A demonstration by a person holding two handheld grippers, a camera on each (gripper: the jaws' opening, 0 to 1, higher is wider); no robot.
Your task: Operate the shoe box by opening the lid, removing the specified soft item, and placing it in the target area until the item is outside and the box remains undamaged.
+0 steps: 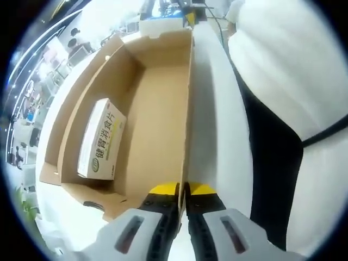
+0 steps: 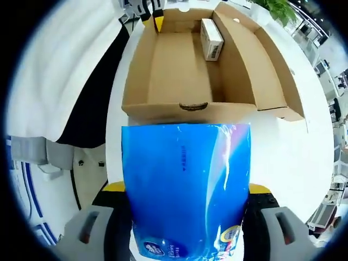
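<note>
The soft item was a glossy blue plastic-wrapped tissue pack (image 2: 186, 187), its film smooth and shiny with a pale sheen along one side, small dark print near the middle and a white-and-yellow label at its lower end; it sat clamped between the jaws of the right gripper (image 2: 186, 217), outside the box and just in front of its near end wall. The open brown corrugated cardboard shoe box (image 2: 179, 70) lay on the white tabletop (image 2: 272, 147), matte and stiff, its lid folded out flat along one long side and an oval finger slot cut in the near end wall. Inside, against the side wall by the lid, rested a small white rectangular carton (image 1: 101, 140) with green and yellow print. The left gripper (image 1: 182, 190), yellow-tipped, had its jaws closed on the top edge of the box's opposite long wall, near a person's white garment (image 1: 283, 60)
</note>
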